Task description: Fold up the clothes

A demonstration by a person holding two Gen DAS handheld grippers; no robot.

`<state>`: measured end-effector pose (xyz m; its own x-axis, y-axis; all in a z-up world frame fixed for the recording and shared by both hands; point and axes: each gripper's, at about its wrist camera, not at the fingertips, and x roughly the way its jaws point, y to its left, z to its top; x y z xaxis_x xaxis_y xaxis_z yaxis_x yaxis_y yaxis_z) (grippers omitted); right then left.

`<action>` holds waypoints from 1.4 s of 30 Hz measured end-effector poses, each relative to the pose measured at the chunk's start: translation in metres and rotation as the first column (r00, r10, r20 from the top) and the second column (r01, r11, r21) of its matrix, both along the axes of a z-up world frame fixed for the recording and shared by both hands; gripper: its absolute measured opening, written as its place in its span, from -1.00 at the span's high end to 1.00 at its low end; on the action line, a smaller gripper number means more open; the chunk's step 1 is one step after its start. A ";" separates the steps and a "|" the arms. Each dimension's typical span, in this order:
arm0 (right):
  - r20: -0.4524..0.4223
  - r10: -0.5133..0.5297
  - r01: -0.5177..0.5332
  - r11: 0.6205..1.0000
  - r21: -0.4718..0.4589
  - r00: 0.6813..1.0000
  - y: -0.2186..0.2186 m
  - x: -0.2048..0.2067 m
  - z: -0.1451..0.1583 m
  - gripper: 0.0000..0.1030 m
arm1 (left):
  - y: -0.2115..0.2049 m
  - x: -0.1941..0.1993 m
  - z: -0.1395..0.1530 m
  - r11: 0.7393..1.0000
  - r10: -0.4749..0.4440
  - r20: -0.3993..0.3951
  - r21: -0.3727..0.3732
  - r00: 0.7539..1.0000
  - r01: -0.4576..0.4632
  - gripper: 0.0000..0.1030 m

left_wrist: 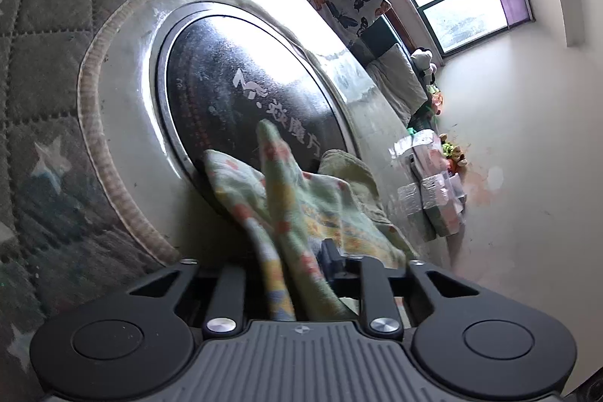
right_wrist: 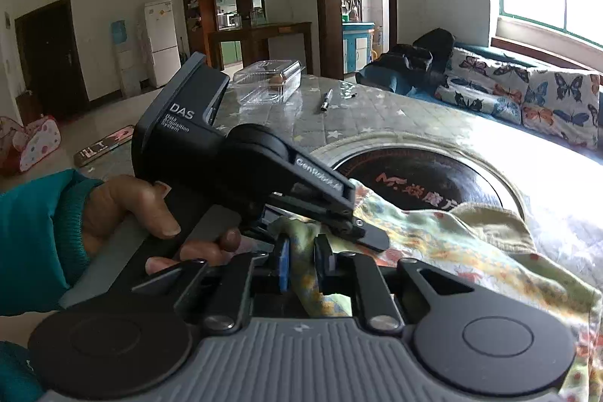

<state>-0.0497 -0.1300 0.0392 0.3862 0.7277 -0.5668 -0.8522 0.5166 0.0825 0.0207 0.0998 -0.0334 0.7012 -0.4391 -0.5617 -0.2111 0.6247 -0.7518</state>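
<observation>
Mostly pale-green floral cloth [right_wrist: 433,236], bunched, crumpled.

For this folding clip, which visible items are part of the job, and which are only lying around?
Part of the job:
- floral garment
- left gripper, shut on it
- right gripper, shut on it

Lying about:
- clear plastic box
- pen
- round black cooktop
- butterfly-print sofa cover
- stuffed toys

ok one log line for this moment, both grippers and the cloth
left hand-held gripper: shut on floral cloth | right hand-held gripper: shut on floral cloth | cloth: bunched over round black disc on table
</observation>
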 end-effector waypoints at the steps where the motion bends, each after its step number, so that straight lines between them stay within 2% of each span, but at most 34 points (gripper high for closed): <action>1: -0.003 -0.010 0.010 1.000 0.008 1.000 -0.005 0.000 0.000 0.60 | 0.000 0.000 0.000 1.000 -0.002 0.000 0.011 1.000 0.002 0.65; 3: -0.014 -0.036 0.036 0.999 0.015 0.999 -0.015 0.004 0.001 0.37 | -0.001 0.000 0.000 1.000 -0.006 0.001 0.018 1.000 0.006 0.65; 5: -0.016 -0.074 0.074 0.997 0.011 0.997 -0.027 0.008 0.001 0.26 | -0.003 0.001 -0.001 1.000 -0.007 -0.001 0.020 1.000 0.007 0.65; 10: -0.021 -0.235 0.234 0.972 -0.033 0.972 -0.064 0.034 -0.007 0.15 | -0.004 0.000 -0.001 1.000 -0.012 -0.003 0.025 1.000 0.012 0.66; 12: -0.004 -0.314 0.313 0.948 -0.061 0.949 -0.080 0.051 -0.013 0.02 | -0.004 0.000 0.000 0.999 -0.015 -0.004 0.031 1.000 0.015 0.66; 18: -0.014 -0.529 0.527 0.847 -0.077 0.848 -0.126 0.097 -0.032 -0.08 | -0.005 0.000 0.001 0.999 -0.019 -0.006 0.048 1.000 0.020 0.64; 23: -0.050 -0.625 0.621 0.780 -0.075 0.779 -0.152 0.123 -0.046 -0.13 | -0.007 0.001 0.002 0.998 -0.022 -0.007 0.065 1.000 0.023 0.64; 27: -0.092 -0.650 0.646 0.760 -0.076 0.754 -0.160 0.136 -0.055 -0.14 | -0.007 0.003 0.002 0.997 -0.022 -0.010 0.070 1.000 0.023 0.64; 29: -0.104 -0.649 0.645 0.760 -0.073 0.753 -0.160 0.138 -0.059 -0.14 | -0.007 0.003 0.002 0.997 -0.023 -0.011 0.074 1.000 0.023 0.64; 31: -0.094 -0.649 0.645 0.761 -0.071 0.755 -0.157 0.136 -0.059 -0.05 | -0.008 0.003 0.003 0.997 -0.023 -0.011 0.077 1.000 0.024 0.64; 33: -0.106 -0.633 0.631 0.774 -0.064 0.767 -0.153 0.134 -0.059 0.39 | -0.009 0.004 0.003 0.996 -0.026 -0.009 0.089 1.000 0.027 0.63; 36: -0.095 -0.621 0.619 0.783 -0.052 0.778 -0.148 0.127 -0.056 0.74 | -0.012 0.005 0.006 0.993 -0.028 -0.002 0.117 1.000 0.028 0.65; 42: -0.046 -0.614 0.615 0.789 0.008 0.788 -0.155 0.112 -0.033 0.79 | -0.020 0.006 0.022 0.985 -0.058 0.051 0.164 0.997 0.049 0.74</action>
